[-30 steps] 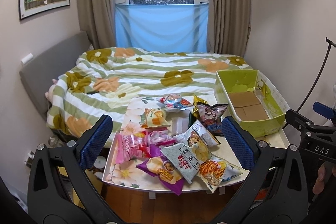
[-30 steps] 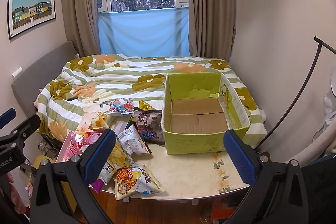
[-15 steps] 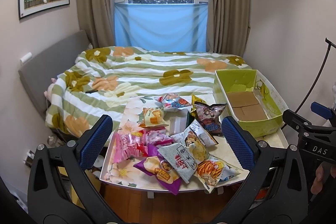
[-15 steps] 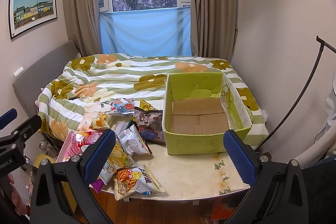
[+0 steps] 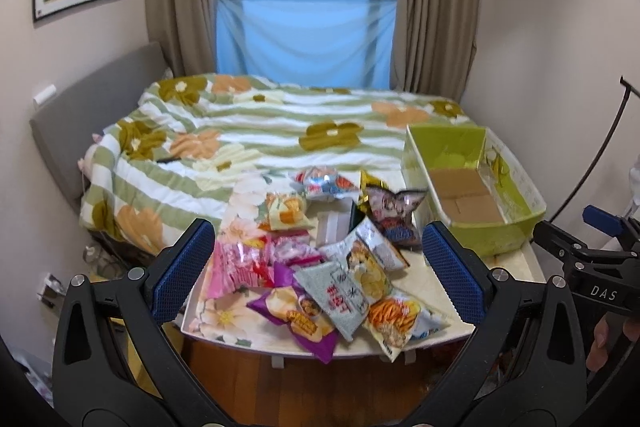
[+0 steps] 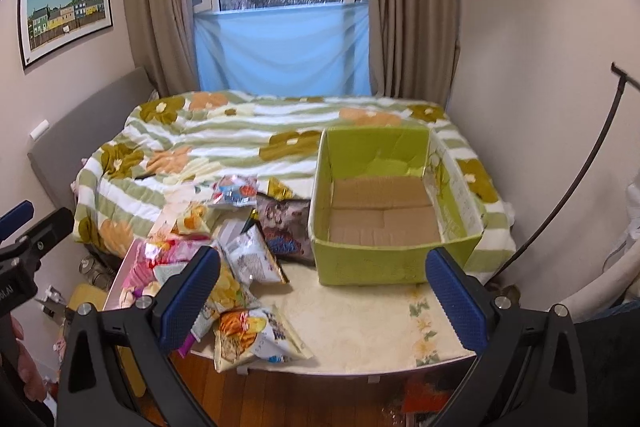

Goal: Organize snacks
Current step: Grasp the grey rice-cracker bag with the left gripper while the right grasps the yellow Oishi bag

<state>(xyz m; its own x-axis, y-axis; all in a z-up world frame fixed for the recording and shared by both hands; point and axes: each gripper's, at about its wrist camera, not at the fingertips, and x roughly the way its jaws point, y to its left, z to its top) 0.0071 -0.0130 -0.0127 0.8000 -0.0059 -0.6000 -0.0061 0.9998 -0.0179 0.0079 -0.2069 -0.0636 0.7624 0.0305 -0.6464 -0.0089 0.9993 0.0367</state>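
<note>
Several snack bags lie piled on the left part of a small floral table (image 5: pixel 516 267): a pink bag (image 5: pixel 236 267), a purple bag (image 5: pixel 300 319), a grey-white bag (image 5: pixel 340 295), an orange chip bag (image 5: pixel 396 319) and a dark cartoon bag (image 5: pixel 392 211). A green cardboard box (image 6: pixel 360 263) stands open and empty on the table's right. My left gripper (image 5: pixel 316 271) is open, held above the table's near edge in front of the pile. My right gripper (image 6: pixel 322 295) is open, before the box; the pile (image 6: pixel 248 259) is to its left.
A bed with a green striped floral quilt (image 5: pixel 260 131) lies right behind the table. A wall is close on the right, with a thin black stand (image 6: pixel 580 171). Wooden floor (image 5: pixel 320 387) shows below the table's near edge.
Both views have shifted a little: the table, snacks and box sit slightly higher in frame, as both grippers draw back or tilt a bit. Both stay open and empty.
</note>
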